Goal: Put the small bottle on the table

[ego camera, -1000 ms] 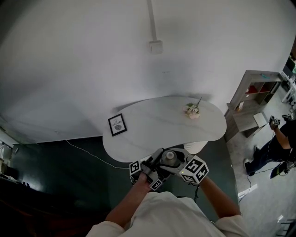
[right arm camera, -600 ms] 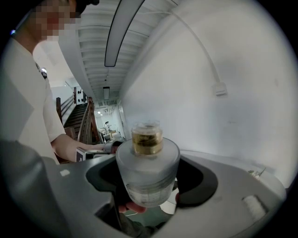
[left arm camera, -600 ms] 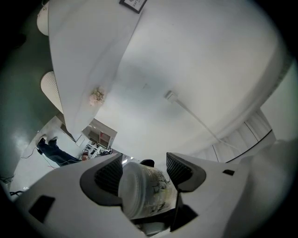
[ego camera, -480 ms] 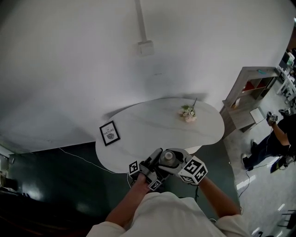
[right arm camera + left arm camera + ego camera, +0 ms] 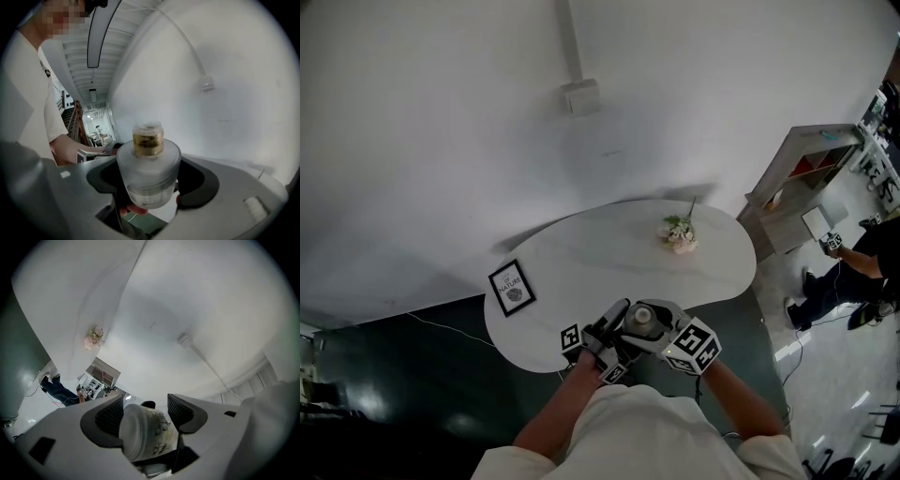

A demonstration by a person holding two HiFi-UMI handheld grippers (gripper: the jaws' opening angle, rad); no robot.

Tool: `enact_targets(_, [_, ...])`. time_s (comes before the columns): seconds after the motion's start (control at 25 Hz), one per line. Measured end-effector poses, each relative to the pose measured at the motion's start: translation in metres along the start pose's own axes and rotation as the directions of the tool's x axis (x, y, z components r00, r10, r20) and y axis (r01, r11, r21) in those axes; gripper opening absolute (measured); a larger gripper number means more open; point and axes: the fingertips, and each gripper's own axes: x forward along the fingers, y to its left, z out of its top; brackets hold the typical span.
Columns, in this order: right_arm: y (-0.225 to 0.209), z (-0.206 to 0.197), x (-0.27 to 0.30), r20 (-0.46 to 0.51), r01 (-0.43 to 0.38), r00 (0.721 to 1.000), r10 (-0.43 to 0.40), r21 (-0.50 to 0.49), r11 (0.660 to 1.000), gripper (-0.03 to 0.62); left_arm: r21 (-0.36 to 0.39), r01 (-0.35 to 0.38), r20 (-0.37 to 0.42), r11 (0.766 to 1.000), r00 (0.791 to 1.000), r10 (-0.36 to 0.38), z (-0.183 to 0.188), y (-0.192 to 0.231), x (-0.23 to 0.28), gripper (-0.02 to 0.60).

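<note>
The small bottle (image 5: 642,319) is frosted glass with a gold neck. It hangs in the air just off the near edge of the white oval table (image 5: 600,272). In the head view my left gripper (image 5: 623,325) and right gripper (image 5: 661,325) meet around it. In the right gripper view the bottle (image 5: 148,176) stands upright between the dark pads (image 5: 197,183) of the right gripper (image 5: 149,183), which is shut on it. In the left gripper view the bottle (image 5: 145,432) shows its base and printed side, with the left gripper (image 5: 145,412) shut on it.
On the table a small framed picture (image 5: 511,287) stands at the left end and a small bunch of flowers (image 5: 680,234) lies at the back right. A grey shelf unit (image 5: 792,187) and a person (image 5: 853,272) are to the right. A cable (image 5: 441,328) runs over the dark floor.
Both grippers and the bottle keep the same pose. The head view has shifted, so the table, picture and wall box sit further left in it than before.
</note>
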Motion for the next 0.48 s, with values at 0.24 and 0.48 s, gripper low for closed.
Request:
enact_targets(0.24, [-0.031,0.004,0.029,-0.011,0.020,1.000,-0.020,0.028,0.999,0.345,-0.040,-0.017,-0.007,0.999,1.000,0.017,0.043,0.010,-0.003,0.278])
enact_targets(0.48, [-0.054,0.010,0.057,-0.022,0.028,0.999,-0.027,0.050,0.998,0.345,-0.063,-0.027,-0.006,0.998,1.000,0.027,0.081,0.013,-0.008,0.273])
